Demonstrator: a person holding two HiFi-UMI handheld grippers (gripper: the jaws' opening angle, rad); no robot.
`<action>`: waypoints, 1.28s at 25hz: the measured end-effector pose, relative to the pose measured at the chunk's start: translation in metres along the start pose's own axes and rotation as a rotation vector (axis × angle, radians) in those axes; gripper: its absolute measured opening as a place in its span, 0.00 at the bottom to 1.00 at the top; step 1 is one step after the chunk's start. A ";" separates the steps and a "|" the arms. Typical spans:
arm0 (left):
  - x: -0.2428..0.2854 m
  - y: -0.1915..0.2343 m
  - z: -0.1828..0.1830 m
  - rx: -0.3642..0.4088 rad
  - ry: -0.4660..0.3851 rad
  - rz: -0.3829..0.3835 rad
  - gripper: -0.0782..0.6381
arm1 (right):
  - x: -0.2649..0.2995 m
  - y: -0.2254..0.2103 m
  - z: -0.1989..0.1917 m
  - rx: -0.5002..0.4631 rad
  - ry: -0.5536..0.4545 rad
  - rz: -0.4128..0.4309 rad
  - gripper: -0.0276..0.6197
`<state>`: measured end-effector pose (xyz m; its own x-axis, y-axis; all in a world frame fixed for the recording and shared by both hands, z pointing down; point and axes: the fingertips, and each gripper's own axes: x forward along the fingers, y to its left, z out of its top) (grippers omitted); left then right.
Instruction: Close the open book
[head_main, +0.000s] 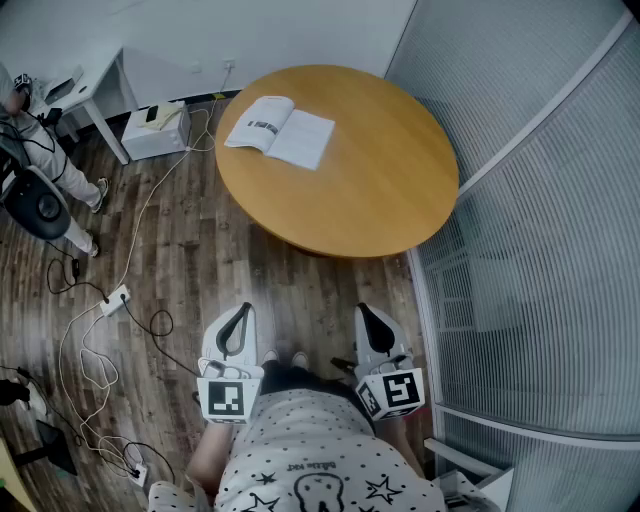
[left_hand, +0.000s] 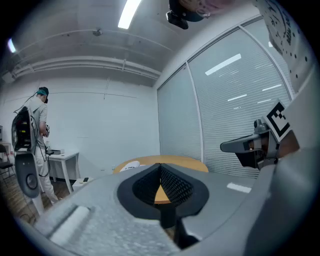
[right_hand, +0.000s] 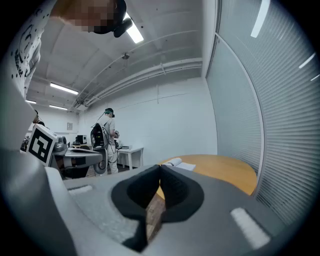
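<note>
Left gripper (head_main: 240, 320) and right gripper (head_main: 372, 322), jaws together, empty, bottom of frame; best approach open book (head_main: 280, 131), upper centre, squarely.

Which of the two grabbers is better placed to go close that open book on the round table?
Left, probably. The open book lies toward the left side of the table, more in line with the left gripper than the right gripper. Both are shut and far from it.
</note>
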<state>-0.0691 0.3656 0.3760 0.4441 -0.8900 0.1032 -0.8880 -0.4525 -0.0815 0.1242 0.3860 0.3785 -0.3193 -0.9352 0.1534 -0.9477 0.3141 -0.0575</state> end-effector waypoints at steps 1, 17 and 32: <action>-0.002 0.003 0.003 -0.012 0.003 0.002 0.12 | 0.000 0.003 0.002 -0.002 0.000 0.001 0.05; -0.010 0.001 0.001 -0.024 -0.012 0.023 0.12 | -0.007 0.003 -0.002 -0.006 -0.011 0.018 0.05; -0.027 -0.015 -0.008 -0.077 -0.017 0.046 0.12 | -0.012 0.024 -0.025 -0.021 0.080 0.178 0.05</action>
<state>-0.0691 0.3969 0.3827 0.4039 -0.9110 0.0840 -0.9138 -0.4060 -0.0095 0.1050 0.4092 0.4003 -0.4808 -0.8486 0.2206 -0.8756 0.4778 -0.0702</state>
